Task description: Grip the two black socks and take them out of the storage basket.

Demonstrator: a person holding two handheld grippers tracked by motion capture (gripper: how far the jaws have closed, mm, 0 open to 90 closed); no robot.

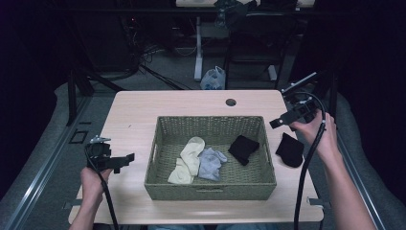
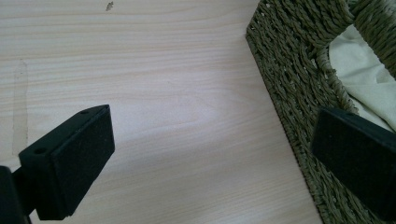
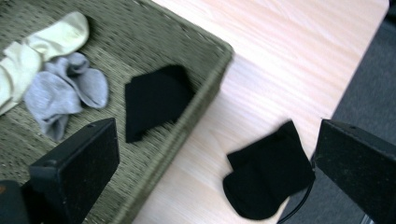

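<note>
Black sock on the desk, just right of the wicker basket and apart from its wall, is taken as the piece in play. It's seen lying below the right gripper, a bit toward the person, so that hand is clearly the nearer one; the left gripper is parked on the far side of the basket. In the right gripper view the sock is crumpled into a rounded lump with its longer run slanting from lower left to upper right. Nothing is held: the right fingers are spread wide with air between them, and the left fingers are apart too. Another black sock, a grey one and cream ones are already in the basket.
</note>
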